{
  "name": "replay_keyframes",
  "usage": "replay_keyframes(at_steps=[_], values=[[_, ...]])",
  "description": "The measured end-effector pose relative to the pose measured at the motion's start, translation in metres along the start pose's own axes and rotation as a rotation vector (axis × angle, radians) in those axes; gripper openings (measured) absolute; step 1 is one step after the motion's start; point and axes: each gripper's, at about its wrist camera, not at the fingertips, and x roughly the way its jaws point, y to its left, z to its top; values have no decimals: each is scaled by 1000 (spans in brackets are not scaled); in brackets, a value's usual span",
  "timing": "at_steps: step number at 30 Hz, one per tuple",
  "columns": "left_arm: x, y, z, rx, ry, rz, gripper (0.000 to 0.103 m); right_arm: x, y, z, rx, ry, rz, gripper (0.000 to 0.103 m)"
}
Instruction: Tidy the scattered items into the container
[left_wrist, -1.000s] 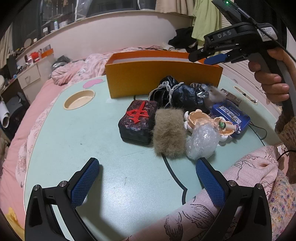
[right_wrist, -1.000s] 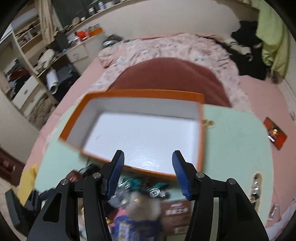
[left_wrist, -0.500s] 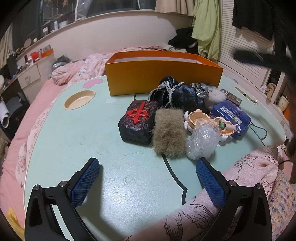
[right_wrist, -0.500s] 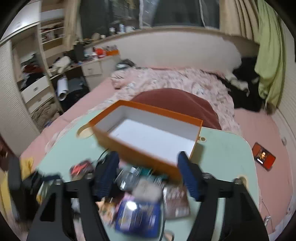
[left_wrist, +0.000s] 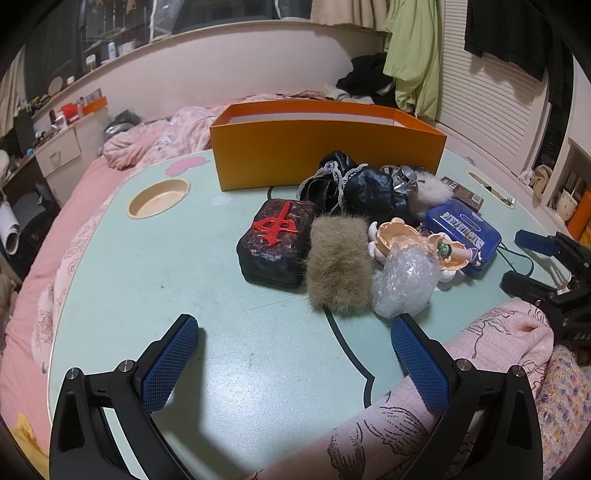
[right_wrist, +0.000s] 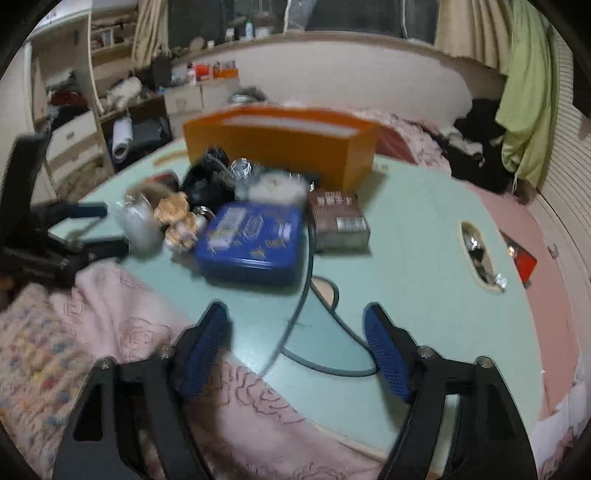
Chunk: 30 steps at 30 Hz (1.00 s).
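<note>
An orange box (left_wrist: 325, 147) (right_wrist: 280, 144) stands open-topped at the far side of the pale green table (left_wrist: 184, 280). In front of it lie a dark tile-shaped case with a red character (left_wrist: 277, 240), a brown fur pad (left_wrist: 340, 266), a plastic-wrapped lump (left_wrist: 402, 284), a doll figure (left_wrist: 406, 240), black lace cloth (left_wrist: 354, 188), a blue tin (left_wrist: 461, 229) (right_wrist: 251, 236) and a brown card box (right_wrist: 338, 218). My left gripper (left_wrist: 293, 328) is open and empty, short of the pile. My right gripper (right_wrist: 295, 314), low at the table's near edge, is opening with nothing held.
A pink blanket (left_wrist: 443, 406) (right_wrist: 147, 332) drapes over the table's near edge. A round cup hollow (left_wrist: 159, 197) sits at the table's left, and a slot hole (right_wrist: 478, 251) at its right. A dark cable (right_wrist: 299, 295) runs across the table below the tin. A pink bed surrounds the table.
My right gripper came away from above the orange box, dropped back to the table's near edge and widened its jaws. The left gripper stayed still.
</note>
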Motion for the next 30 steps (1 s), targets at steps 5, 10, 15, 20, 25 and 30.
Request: replay_keyframes(at_steps=[5,10,15,20,25,30], values=[[0,0,-1,2,-2,2,103,1,0,-16,29,-137,-36,103],[0,0,-1,1,-2,1,103,1,-2,-15,24,-150,-27,103],[-1,-1,-2,3,-3,2,103,1,0,-14,24,-151,-27,103],[-1,-1,-2,3,-3,3,103,1,0,-15,24,-150,-27,103],[-1,-1,-2,3,-4,2,103,0,0,-15,24,-150,-28,103],[-2,-2,-4,4,-7,2,103,1,0,-15,25,-152,-28,103]])
